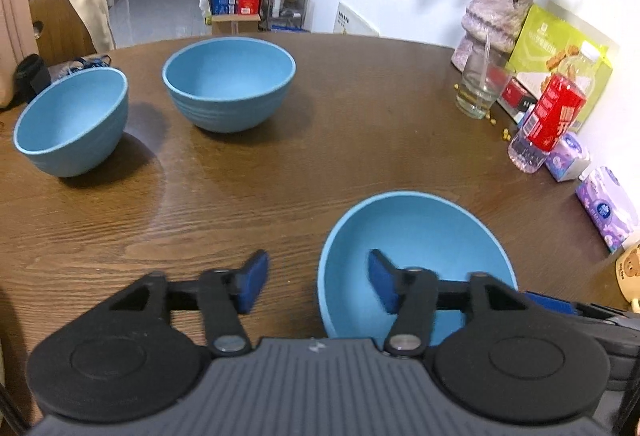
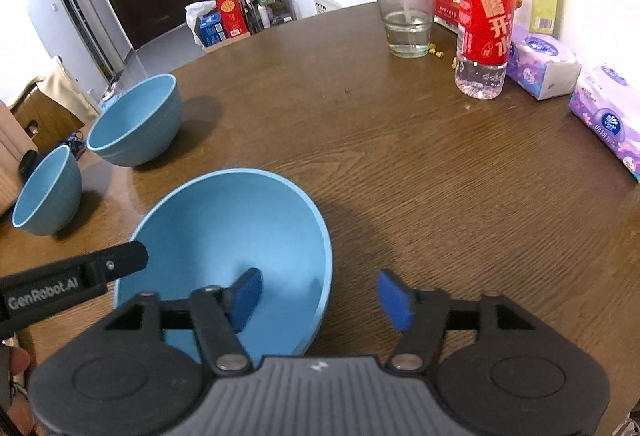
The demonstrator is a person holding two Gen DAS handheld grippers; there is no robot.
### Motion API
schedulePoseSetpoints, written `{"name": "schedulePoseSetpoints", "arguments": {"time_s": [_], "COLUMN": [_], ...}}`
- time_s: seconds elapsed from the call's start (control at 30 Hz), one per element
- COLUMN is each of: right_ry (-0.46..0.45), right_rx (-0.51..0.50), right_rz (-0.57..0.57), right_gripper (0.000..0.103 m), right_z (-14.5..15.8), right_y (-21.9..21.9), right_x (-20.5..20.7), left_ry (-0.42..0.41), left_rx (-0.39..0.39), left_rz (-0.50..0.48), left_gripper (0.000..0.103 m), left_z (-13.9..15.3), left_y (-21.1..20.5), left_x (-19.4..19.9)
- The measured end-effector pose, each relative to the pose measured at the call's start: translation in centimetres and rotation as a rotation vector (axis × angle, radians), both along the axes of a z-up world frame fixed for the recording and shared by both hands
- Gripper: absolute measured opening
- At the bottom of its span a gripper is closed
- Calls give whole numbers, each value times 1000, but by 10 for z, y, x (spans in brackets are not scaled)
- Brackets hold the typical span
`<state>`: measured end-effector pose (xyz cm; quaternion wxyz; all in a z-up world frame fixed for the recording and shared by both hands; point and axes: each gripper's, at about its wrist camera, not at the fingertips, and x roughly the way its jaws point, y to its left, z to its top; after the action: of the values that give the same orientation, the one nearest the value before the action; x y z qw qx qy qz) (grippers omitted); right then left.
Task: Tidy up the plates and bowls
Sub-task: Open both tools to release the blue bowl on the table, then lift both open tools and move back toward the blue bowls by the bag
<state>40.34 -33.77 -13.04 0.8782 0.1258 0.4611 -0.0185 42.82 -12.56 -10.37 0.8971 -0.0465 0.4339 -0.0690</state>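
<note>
Three blue bowls stand on a round brown wooden table (image 1: 320,155). The nearest bowl (image 1: 416,236) (image 2: 224,228) sits between both tools. My left gripper (image 1: 316,268) is open astride that bowl's left rim, with one blue pad inside and one outside, neither pressing on it. My right gripper (image 2: 320,288) is open astride the right rim in the same way. Two more bowls stand apart at the far left: one (image 1: 230,75) (image 2: 136,119) further back, the other (image 1: 70,119) (image 2: 44,191) near the table's left edge.
Along the right edge stand a glass of water (image 2: 408,23), a red-labelled bottle (image 2: 482,27), tissue packs (image 2: 544,63), a green box (image 1: 560,51) and a vase of flowers (image 1: 496,11). A chair (image 1: 60,15) stands at the far left.
</note>
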Motion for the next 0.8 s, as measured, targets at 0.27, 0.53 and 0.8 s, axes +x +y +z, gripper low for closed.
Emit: {"name": "schedulePoseSetpoints", "arguments": {"time_s": [0.27, 0.53, 0.8], "right_ry": [-47, -97, -103], "right_rx": [-1, -24, -27], "right_rz": [23, 69, 90], "right_gripper": [103, 103, 103], "right_z": [22, 49, 57], "right_y": [1, 10, 9], "right_x": [-22, -59, -104], "left_ry": [-63, -103, -90], "left_rx": [-20, -40, -72], "left_rz": [12, 33, 53], "left_gripper": [103, 103, 103], "left_z": [23, 41, 41], "left_y": [15, 36, 55], "left_x": [-27, -66, -116]}}
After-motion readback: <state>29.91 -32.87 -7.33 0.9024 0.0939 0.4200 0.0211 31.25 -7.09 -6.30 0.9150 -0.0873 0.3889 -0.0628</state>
